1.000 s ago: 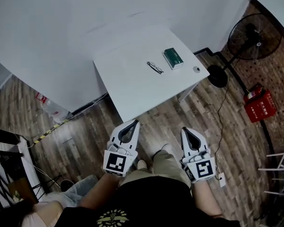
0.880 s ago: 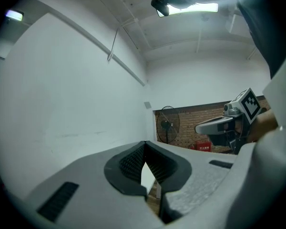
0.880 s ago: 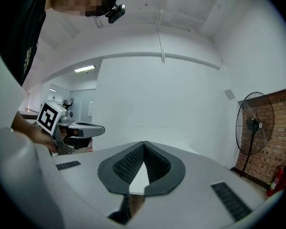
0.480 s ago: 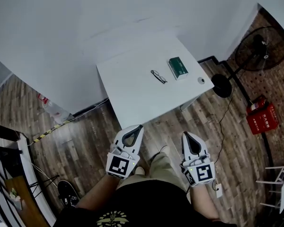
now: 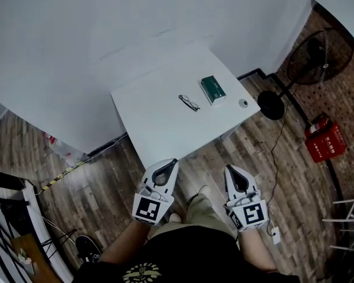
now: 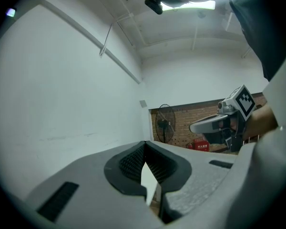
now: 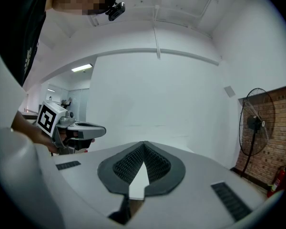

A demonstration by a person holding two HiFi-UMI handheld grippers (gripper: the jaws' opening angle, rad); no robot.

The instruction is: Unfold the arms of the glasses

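Note:
The glasses, dark-framed and with arms folded, lie on the white table beside a green box. My left gripper hangs shut just off the table's near edge, over the wooden floor, with nothing in it. My right gripper is level with it to the right, also shut and bare. Both are well short of the glasses. In the left gripper view the left gripper's tips meet, and the right gripper shows beyond. In the right gripper view the right gripper is equally shut.
A small round object sits near the table's right corner. A standing fan and a red box are on the floor at the right. White walls stand behind the table. The person's legs are below the grippers.
Both grippers and the person have moved a little nearer the table's front edge. The jaws stayed shut and the glasses have not moved on the table.

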